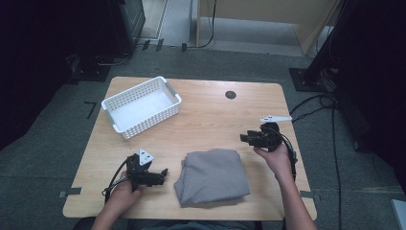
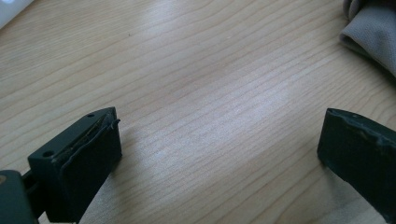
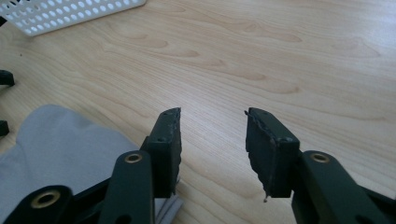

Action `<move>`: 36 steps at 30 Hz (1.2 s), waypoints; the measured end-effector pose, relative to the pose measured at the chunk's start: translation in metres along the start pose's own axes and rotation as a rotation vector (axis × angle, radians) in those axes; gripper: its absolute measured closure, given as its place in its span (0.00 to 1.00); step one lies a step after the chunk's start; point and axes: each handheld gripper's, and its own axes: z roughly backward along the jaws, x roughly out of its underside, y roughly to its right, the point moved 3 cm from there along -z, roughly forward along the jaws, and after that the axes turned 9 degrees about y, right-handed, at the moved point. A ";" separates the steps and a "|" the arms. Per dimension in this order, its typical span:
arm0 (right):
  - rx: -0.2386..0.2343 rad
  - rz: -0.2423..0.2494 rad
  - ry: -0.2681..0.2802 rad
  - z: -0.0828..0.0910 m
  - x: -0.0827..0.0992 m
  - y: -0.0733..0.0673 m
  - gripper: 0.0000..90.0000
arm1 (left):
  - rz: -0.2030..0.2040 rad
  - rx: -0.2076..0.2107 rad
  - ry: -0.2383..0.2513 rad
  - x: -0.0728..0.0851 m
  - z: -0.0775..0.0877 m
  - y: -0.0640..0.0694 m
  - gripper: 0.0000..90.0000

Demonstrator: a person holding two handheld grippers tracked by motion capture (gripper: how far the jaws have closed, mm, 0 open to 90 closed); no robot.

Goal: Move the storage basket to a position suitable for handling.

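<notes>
Seen from the high view, the folded grey cloth bundle (image 1: pixel 212 176) lies on the light wooden table (image 1: pixel 210 110) near the front edge, between our two hands; its long axis runs roughly from the near edge toward the far edge, tilted slightly leftward, with the bulkier folded end nearest us. Our left gripper (image 1: pixel 162 175) sits just left of the cloth, pointing toward it, and our right gripper (image 1: pixel 245 137) is raised off the table near the cloth's far right corner, pointing left. A white perforated plastic basket (image 1: pixel 141 106) stands well apart at the far left.

From the left gripper view, we see the jaws spread wide over bare wood with nothing between them; a corner of the cloth (image 2: pixel 373 35) appears at the upper right.

From the right gripper view, we see the jaws about half open with only table between them, gripping nothing; the cloth (image 3: pixel 60 149) lies at the lower left, and the basket (image 3: pixel 65 14) at the top left.
</notes>
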 end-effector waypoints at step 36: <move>-0.081 0.069 -0.018 -0.051 -0.071 -0.030 0.58 | 0.000 0.000 -0.001 0.000 0.000 0.000 0.00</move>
